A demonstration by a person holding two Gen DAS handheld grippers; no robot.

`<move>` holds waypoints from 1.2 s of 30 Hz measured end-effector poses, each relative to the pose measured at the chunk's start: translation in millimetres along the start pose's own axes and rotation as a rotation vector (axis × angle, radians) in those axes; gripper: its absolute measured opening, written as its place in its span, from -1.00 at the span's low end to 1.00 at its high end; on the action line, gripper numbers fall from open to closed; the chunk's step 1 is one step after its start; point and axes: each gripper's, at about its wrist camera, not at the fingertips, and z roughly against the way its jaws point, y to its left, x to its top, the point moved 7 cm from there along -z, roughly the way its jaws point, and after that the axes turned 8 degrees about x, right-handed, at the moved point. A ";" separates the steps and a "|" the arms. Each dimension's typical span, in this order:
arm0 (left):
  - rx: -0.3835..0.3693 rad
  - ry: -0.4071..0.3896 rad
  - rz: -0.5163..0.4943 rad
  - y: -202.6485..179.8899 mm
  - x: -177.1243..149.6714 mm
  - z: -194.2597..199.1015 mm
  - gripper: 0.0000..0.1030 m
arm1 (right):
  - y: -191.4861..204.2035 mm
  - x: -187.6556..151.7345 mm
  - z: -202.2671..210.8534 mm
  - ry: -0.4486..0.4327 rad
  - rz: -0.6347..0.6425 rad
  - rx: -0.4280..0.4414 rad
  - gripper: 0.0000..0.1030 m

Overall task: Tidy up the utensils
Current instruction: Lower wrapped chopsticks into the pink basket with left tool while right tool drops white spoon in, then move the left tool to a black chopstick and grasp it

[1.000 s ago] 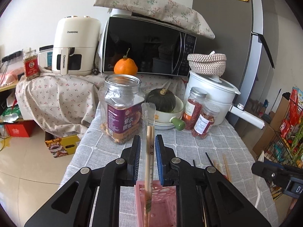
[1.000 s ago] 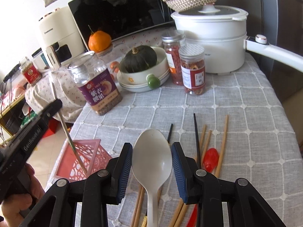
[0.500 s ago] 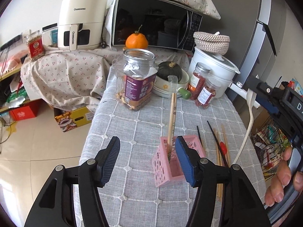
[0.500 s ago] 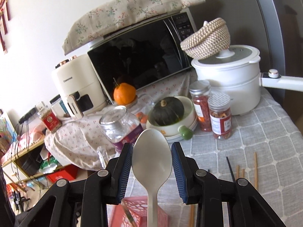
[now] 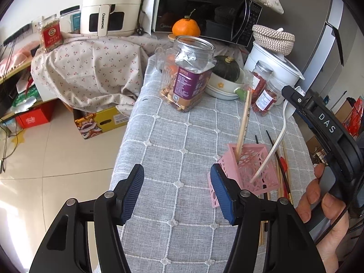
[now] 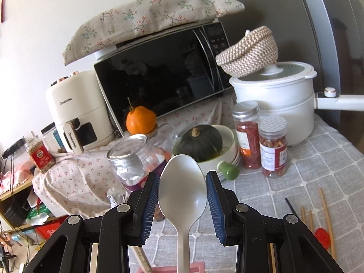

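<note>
A pink lattice holder stands on the grey checked tablecloth, with a wrapped pair of chopsticks leaning upright in it. My left gripper is open and empty, just left of the holder and near it. My right gripper is shut on the bowl of a white spoon. In the left wrist view the white spoon slants down from the right, its handle tip at the holder. Loose chopsticks and a red utensil lie on the cloth to the right.
A nut jar, a bowl with a dark squash, two spice jars and a white pot crowd the table's far end. Behind stand a microwave and an air fryer. The table's left edge drops to the floor.
My left gripper opened, let go of the wrapped chopsticks in the holder and drew back to the left. My right gripper lifted the spoon off the table and carried it to the holder.
</note>
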 end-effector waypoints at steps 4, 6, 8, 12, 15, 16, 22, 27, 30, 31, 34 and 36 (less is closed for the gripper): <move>-0.002 0.007 -0.029 -7.2 -1.5 0.1 0.35 | -2.4 -6.3 1.1 0.039 -0.010 0.027 0.09; -0.007 0.008 -0.038 -11.1 -2.2 1.9 0.37 | -3.0 -4.4 7.3 0.053 -0.004 0.037 0.15; -0.015 0.007 -0.045 -15.9 -3.2 5.0 0.40 | -4.9 -1.5 15.6 0.071 0.000 0.042 0.17; -0.028 0.007 -0.062 -27.4 -7.0 12.4 0.46 | -19.1 4.0 36.7 0.125 -0.032 0.053 0.30; -0.050 0.015 -0.078 -39.9 -11.6 18.3 0.47 | -33.5 6.2 55.5 0.164 -0.057 0.051 0.37; -0.055 0.016 -0.083 -44.5 -12.8 20.5 0.47 | -39.0 6.6 62.2 0.177 -0.063 0.047 0.39; -0.079 0.016 -0.138 -80.2 -22.6 33.3 0.47 | -73.9 4.3 100.2 0.252 -0.053 -0.006 0.46; -0.097 0.021 -0.182 -113.5 -30.2 39.7 0.48 | -104.0 -0.9 126.5 0.291 -0.058 -0.048 0.53; -0.107 0.021 -0.218 -135.8 -35.0 42.7 0.48 | -122.3 -5.3 136.8 0.318 -0.060 -0.073 0.57; -0.110 0.023 -0.231 -143.6 -36.7 43.4 0.48 | -128.7 -7.0 139.6 0.328 -0.064 -0.080 0.57; -0.121 0.032 -0.263 -165.2 -41.7 44.0 0.48 | -148.5 -12.6 145.6 0.358 -0.087 -0.107 0.59; -0.132 0.041 -0.286 -179.7 -44.5 43.1 0.48 | -161.2 -15.7 148.4 0.374 -0.103 -0.131 0.60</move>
